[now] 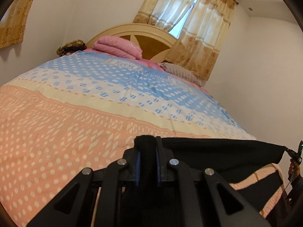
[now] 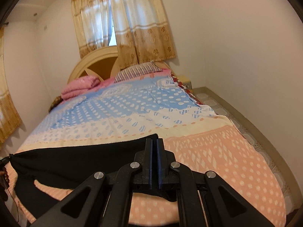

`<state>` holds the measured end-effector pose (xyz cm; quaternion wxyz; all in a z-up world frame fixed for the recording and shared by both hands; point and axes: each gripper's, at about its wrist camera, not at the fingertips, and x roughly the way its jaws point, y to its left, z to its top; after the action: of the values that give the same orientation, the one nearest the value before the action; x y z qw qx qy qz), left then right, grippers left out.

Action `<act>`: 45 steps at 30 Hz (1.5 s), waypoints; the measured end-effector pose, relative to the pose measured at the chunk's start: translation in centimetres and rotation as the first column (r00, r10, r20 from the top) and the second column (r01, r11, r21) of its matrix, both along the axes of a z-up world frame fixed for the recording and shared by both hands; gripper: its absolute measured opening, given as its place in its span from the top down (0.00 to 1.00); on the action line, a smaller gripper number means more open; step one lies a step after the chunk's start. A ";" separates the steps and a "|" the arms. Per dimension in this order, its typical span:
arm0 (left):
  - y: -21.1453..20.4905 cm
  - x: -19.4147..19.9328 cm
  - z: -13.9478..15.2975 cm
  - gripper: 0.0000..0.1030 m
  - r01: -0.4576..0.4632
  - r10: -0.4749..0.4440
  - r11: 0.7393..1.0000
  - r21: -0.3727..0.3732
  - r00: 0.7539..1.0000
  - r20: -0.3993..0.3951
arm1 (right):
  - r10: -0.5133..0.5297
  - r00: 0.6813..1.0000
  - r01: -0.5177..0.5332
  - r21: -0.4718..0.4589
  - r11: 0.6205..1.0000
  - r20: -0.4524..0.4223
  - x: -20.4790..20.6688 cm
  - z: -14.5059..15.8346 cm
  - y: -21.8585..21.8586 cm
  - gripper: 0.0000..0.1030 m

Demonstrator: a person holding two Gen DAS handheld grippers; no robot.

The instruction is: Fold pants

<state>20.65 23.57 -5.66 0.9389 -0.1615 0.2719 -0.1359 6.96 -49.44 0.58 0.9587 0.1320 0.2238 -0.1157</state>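
Note:
The black pants (image 1: pixel 217 151) are stretched taut between my two grippers, held a little above the near end of the bed. My left gripper (image 1: pixel 146 141) is shut on one bunched corner of the pants, which sticks out past the fingertips. The cloth runs right to my right gripper (image 1: pixel 295 154), small at the frame edge. In the right wrist view my right gripper (image 2: pixel 154 141) is shut on the other corner of the pants (image 2: pixel 85 160), which stretch left and hang down, with bedcover showing through a gap below.
The bed has a patterned cover, orange near me (image 1: pixel 47 132) and blue farther off (image 2: pixel 117 104). A folded pink blanket (image 1: pixel 117 46) and a striped pillow (image 2: pixel 138 71) lie by the headboard (image 1: pixel 151 37). Curtained window behind; tiled floor (image 2: pixel 246 124) right of the bed.

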 end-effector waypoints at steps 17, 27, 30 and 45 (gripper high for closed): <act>0.4 -9.4 -5.6 0.87 0.072 -0.072 0.997 -0.003 0.997 -0.012 | -0.048 0.997 0.055 0.150 0.987 -0.052 -10.7 -8.1 -0.6 0.96; 0.8 -11.2 -7.2 0.85 0.067 -0.066 0.997 0.045 0.998 -0.023 | -0.132 0.986 0.146 0.161 0.976 -0.098 -13.2 -10.0 -2.0 0.99; 0.8 -11.3 -7.4 0.83 0.061 -0.060 0.996 0.057 0.998 -0.025 | -0.168 0.982 0.183 0.194 0.964 -0.087 -14.7 -10.3 -3.5 0.99; 3.0 -13.5 -6.9 0.39 -0.006 0.014 0.985 0.172 0.999 -0.041 | 0.334 0.939 -0.330 0.055 0.942 -0.085 -8.0 -5.3 14.5 0.26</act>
<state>7.15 26.58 -12.56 0.9441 -0.0843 0.3013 -0.1039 -1.06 -34.90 -4.73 0.9503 0.1057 0.2893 0.0462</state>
